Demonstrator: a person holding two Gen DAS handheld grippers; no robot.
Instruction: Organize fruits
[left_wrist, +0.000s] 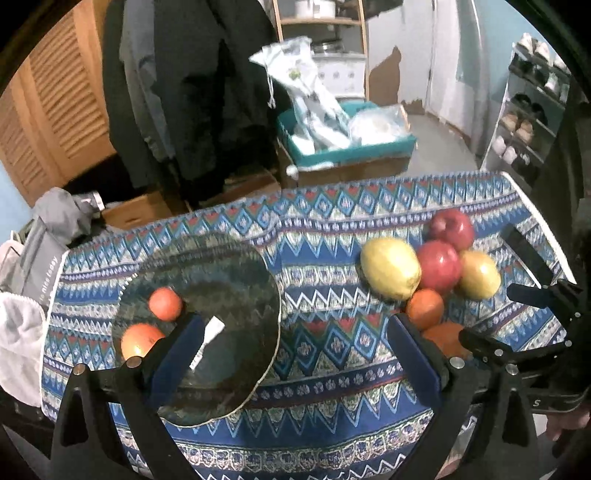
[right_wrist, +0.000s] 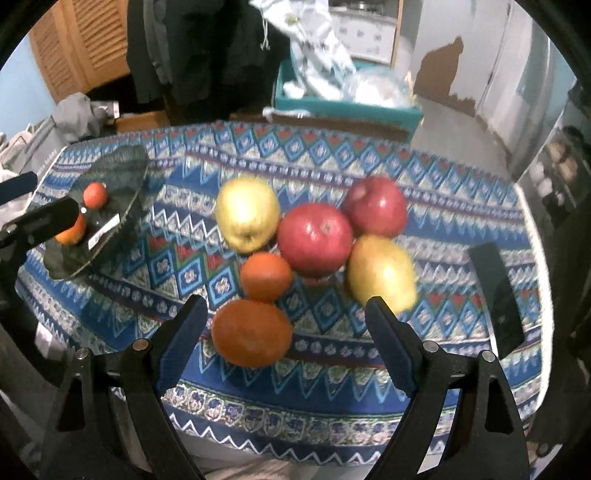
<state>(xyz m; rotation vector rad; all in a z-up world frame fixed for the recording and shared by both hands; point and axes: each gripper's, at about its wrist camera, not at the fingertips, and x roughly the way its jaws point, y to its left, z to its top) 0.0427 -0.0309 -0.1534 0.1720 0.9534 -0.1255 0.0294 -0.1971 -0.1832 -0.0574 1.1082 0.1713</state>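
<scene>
A dark glass plate (left_wrist: 229, 280) lies on the left of the patterned tablecloth (left_wrist: 325, 266) with two small oranges (left_wrist: 165, 303) on it; it also shows in the right wrist view (right_wrist: 118, 166). A pile of fruit sits on the right: two red apples (right_wrist: 314, 236), two yellow apples (right_wrist: 246, 212) and two oranges (right_wrist: 252, 332). My left gripper (left_wrist: 295, 343) is open and empty above the plate's right edge. My right gripper (right_wrist: 286, 325) is open, its fingers on either side of the nearest orange, not touching it.
A black phone (right_wrist: 496, 295) lies at the right of the table. Behind the table stand a teal crate (left_wrist: 347, 147) with bags, hanging dark clothes (left_wrist: 192, 92), a shoe rack (left_wrist: 528, 110) and a grey bag (left_wrist: 40, 243) at the left edge.
</scene>
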